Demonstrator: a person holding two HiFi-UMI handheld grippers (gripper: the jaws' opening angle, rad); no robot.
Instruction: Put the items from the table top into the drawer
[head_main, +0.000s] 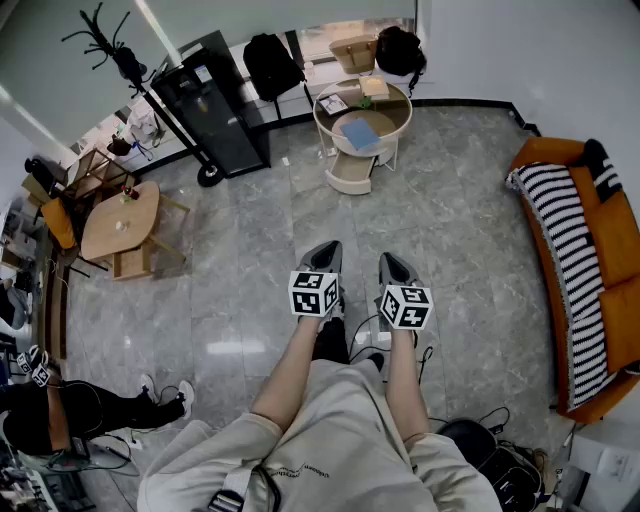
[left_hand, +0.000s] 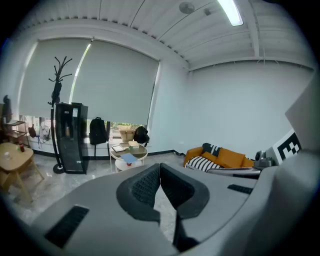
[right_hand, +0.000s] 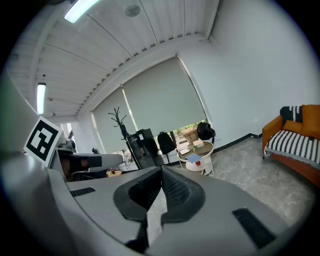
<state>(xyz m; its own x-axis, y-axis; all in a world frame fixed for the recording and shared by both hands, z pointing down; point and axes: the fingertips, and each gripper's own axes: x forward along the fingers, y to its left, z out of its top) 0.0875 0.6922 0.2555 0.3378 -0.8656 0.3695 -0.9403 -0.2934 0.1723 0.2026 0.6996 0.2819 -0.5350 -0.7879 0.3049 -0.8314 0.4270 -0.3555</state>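
The left claw (left_hand: 160, 166), jaws together, faces a round table (left_hand: 141, 151) well ahead.

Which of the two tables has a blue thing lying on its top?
The round table with the white rim: a flat blue thing lies on it. The wooden table at the left has none.

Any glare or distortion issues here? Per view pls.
Head view: strong fisheye bends the walls, soft glare patch on the floor. Left gripper view: dark round vignette, ceiling light blown out. Right gripper view: same vignette, light strip clipped white.
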